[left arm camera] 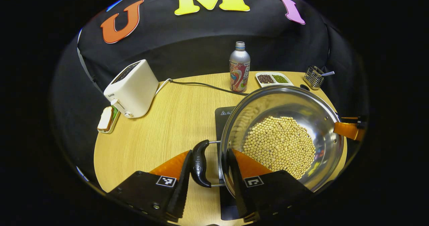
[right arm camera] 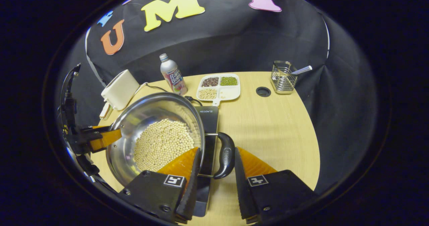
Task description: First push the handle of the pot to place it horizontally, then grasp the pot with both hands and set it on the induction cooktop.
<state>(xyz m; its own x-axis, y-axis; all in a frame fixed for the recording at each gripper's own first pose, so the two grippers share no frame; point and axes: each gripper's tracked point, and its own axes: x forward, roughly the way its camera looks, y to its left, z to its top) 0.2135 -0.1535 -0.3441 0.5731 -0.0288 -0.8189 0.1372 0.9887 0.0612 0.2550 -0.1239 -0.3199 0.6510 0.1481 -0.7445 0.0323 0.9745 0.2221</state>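
Observation:
A steel pot (left arm camera: 288,100) holding soybeans (left arm camera: 280,145) sits over the black induction cooktop (left arm camera: 224,114); whether it rests on it I cannot tell. In the left gripper view my left gripper (left arm camera: 209,151) straddles the pot's black side handle (left arm camera: 200,164), with one finger against the handle's outside and the other against the pot's inner wall. The right gripper (left arm camera: 348,129) shows at the pot's far rim. In the right gripper view my right gripper (right arm camera: 217,149) clamps the opposite black handle (right arm camera: 226,155) and rim of the pot (right arm camera: 150,105) likewise, above the cooktop (right arm camera: 207,115). The left gripper (right arm camera: 100,137) is at the far rim.
A white toaster (left arm camera: 132,87) and bread on a small plate (left arm camera: 106,119) stand at the table's left. Behind the pot are a bottle (left arm camera: 239,68), a divided dish of beans (left arm camera: 273,78) and a wire holder (left arm camera: 313,77). A cable (left arm camera: 201,84) crosses the back.

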